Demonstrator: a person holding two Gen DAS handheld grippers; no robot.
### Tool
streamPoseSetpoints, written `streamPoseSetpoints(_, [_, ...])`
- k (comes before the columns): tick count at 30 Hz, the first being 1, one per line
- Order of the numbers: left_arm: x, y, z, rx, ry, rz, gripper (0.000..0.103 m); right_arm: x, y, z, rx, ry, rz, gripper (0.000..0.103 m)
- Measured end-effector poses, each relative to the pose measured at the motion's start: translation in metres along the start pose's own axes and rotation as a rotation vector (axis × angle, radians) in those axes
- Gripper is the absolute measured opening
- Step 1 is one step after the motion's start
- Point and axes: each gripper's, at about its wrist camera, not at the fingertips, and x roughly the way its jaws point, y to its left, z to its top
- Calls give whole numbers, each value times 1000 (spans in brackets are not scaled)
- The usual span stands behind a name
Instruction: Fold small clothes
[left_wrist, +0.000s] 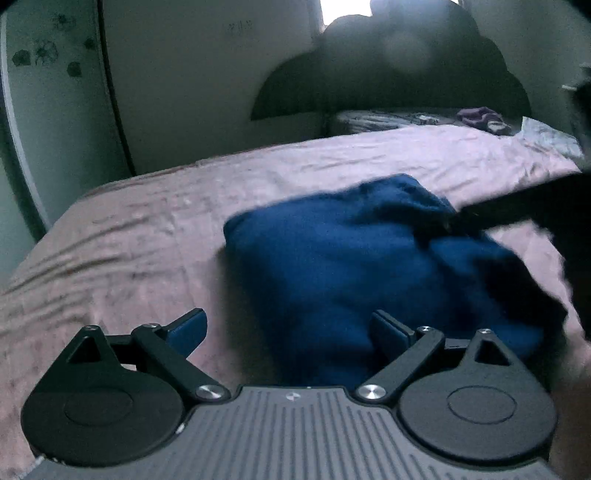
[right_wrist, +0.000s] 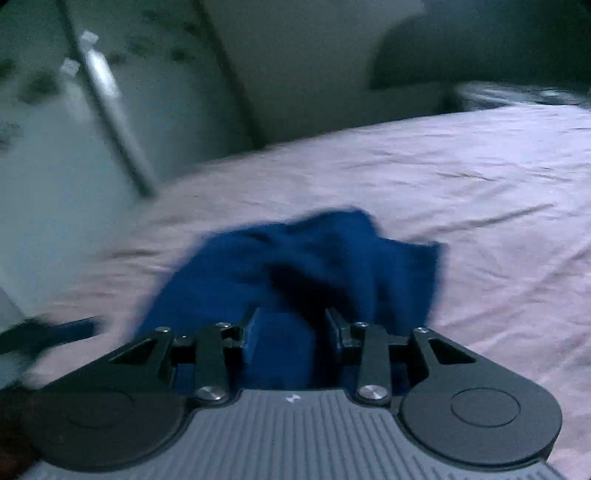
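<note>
Here the left gripper (left_wrist: 290, 328) stands wide and empty, the blue garment (left_wrist: 332, 266) just ahead and to its right on the pink bedspread (left_wrist: 147, 221). The right gripper (right_wrist: 290, 332) hangs partly parted directly over the cloth, pads not visibly pinching, so nearer. The garment looks rumpled, half folded; beyond, a dark headboard (left_wrist: 388, 81).

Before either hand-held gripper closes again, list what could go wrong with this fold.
1. The blue garment lies bunched, not flat, so creases may get folded in.
2. The right hand-held gripper has cloth between its part-open jaws; closing could pinch several layers.
3. The left hand-held gripper is wide open with one finger over the garment's edge and could drag it across the pink bedsheet.
</note>
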Motion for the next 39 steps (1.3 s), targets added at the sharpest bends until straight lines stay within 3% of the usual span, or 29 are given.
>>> streamPoseSetpoints(1, [-1, -1, -6, 0, -9, 3, 97, -5, -2, -2, 6, -41, -52, 36])
streamPoseSetpoints(3, [-3, -3, -15, -10, -38, 24, 98, -20, -9, -7, 40, -134, -72, 38])
streamPoseSetpoints(5, [-2, -4, -21, -34, -58, 34, 101, -36, -15, -13, 57, -193, 1, 39])
streamPoseSetpoints(6, [-1, -4, -23, -41, -62, 35, 102, -40, -14, -14, 43, -185, 56, 39])
streamPoseSetpoints(8, [4, -7, -26, -37, -47, 45, 103, -36, -9, -15, -28, -141, 160, 52])
streamPoseSetpoints(9, [5, -6, -26, -40, -44, 44, 103, -32, -6, -17, -57, -117, 164, 66])
streamPoseSetpoints(10, [6, -5, -26, -49, -41, 41, 103, -24, -4, -20, -72, -84, 131, 70])
streamPoseSetpoints(13, [14, 3, -27, -86, -6, 15, 102, -10, -9, -27, -100, -41, 62, 70])
streamPoseSetpoints(14, [17, 8, -27, -111, 5, -2, 102, -9, -13, -27, -86, -43, 61, 71])
streamPoseSetpoints(16, [21, 19, -30, -179, 29, -38, 103, -7, -19, -28, -49, -39, 59, 81])
streamPoseSetpoints(18, [25, 29, -32, -238, 40, -76, 103, -6, -23, -31, -29, -34, 100, 84])
streamPoseSetpoints(22, [25, 26, -32, -226, 40, -67, 103, -4, -14, -34, -86, -21, 88, 93])
streamPoseSetpoints(39, [24, 26, -33, -231, 38, -71, 103, 9, -9, -28, -124, -2, 98, 102])
